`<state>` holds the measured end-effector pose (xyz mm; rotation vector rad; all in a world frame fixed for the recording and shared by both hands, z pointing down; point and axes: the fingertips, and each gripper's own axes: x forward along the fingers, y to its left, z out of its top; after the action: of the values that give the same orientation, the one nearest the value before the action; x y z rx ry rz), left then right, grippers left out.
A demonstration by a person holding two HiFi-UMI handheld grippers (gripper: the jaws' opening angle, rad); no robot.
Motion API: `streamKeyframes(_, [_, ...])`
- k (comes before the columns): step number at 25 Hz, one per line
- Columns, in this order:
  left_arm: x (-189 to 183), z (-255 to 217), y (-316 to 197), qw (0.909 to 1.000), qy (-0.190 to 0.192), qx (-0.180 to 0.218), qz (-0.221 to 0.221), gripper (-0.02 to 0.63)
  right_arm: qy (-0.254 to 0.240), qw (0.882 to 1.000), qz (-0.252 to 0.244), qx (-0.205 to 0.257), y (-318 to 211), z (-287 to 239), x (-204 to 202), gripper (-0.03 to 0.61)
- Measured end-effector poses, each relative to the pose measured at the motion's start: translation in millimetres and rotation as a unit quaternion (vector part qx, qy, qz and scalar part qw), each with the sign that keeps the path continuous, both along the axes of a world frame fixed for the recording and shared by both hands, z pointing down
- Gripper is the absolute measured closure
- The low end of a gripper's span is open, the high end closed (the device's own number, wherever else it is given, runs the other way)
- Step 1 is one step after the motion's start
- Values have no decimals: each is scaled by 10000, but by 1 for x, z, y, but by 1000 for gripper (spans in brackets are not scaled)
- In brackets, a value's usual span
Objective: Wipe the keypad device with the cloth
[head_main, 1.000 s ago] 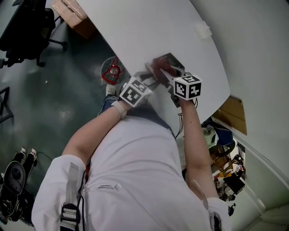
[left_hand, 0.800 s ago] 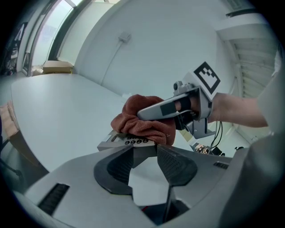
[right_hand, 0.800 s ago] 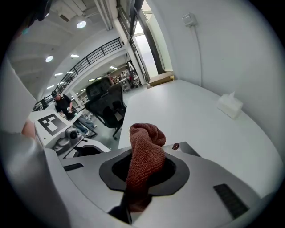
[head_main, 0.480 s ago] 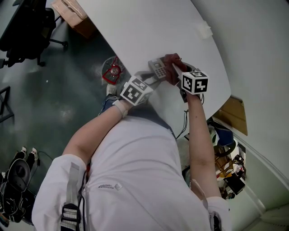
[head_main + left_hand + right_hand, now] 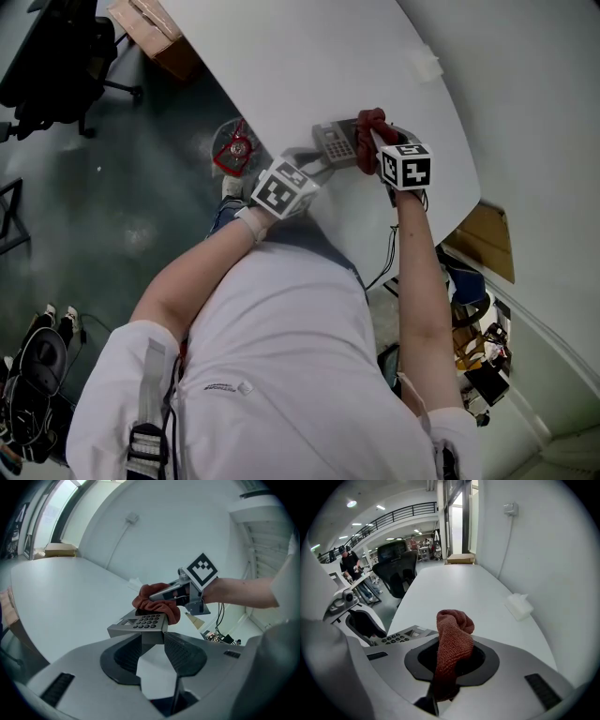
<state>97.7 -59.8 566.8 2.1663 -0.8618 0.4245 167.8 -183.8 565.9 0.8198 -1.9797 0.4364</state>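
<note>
My left tool (image 5: pixel 150 641) is closing on the keypad device (image 5: pixel 145 620), gripping only its near edge. My right tool (image 5: pixel 449 667), clamping the cloth (image 5: pixel 452 639), could shove it loose.

Right hand-held gripper (image 5: pixel 451 663) pinches red cloth (image 5: pixel 453 632) beside keypad device (image 5: pixel 401 637).

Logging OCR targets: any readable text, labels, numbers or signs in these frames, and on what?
No legible text anywhere.
Keypad device: key legends too small to read.
Marker cubes: black-and-white square patterns, no words.
Cardboard box: no print readable.
</note>
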Motion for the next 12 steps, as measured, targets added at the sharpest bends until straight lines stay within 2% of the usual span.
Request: streamKeyframes(12, [4,1,1,9998,-162,-4,95,459,-253,9988,423,-61,7,5,4,503])
